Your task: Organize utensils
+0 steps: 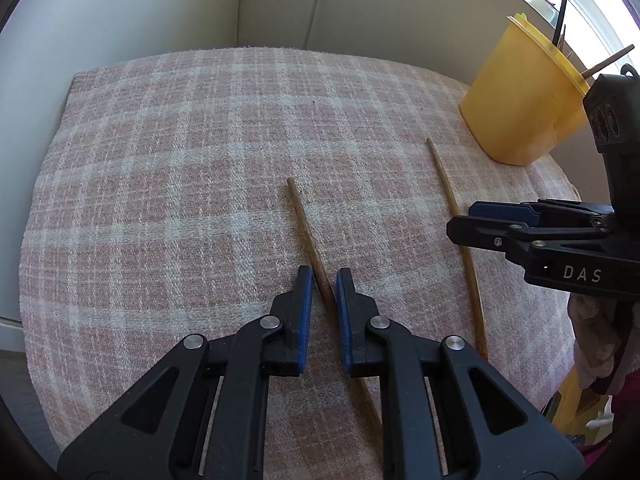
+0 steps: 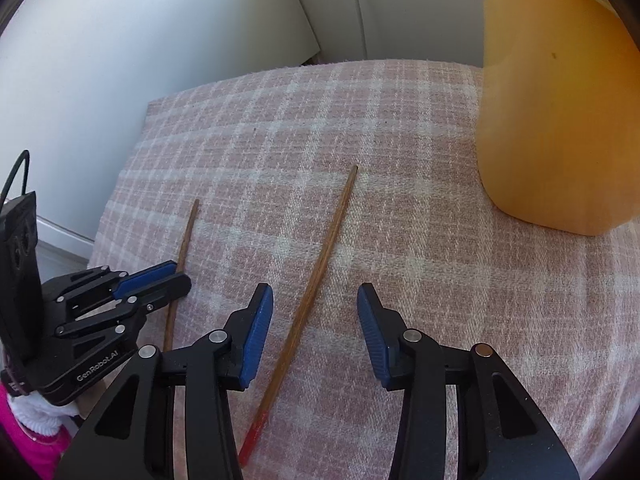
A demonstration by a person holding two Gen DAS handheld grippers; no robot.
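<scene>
Two wooden chopsticks lie on a pink plaid cloth [image 1: 180, 160]. In the left wrist view my left gripper [image 1: 323, 276] is shut on the darker chopstick [image 1: 304, 224], which runs slantwise between its blue pads. The right wrist view shows the same grip at the lower left, the left gripper [image 2: 182, 274] on that chopstick [image 2: 186, 232]. My right gripper [image 2: 315, 290] is open and straddles the other chopstick [image 2: 324, 252], whose near end is red; the pads stand clear of it. Seen from the left, the right gripper [image 1: 460, 218] hovers over that chopstick [image 1: 444, 176]. A yellow cup [image 1: 520, 100] stands behind, holding sticks.
The yellow cup [image 2: 560, 100] fills the far right of the cloth, close to the right gripper. White panels rise behind the cloth's far edge. A pink and white sleeve [image 2: 24, 432] shows at the lower left. The cloth's right edge drops off near bundled fabric [image 1: 592, 340].
</scene>
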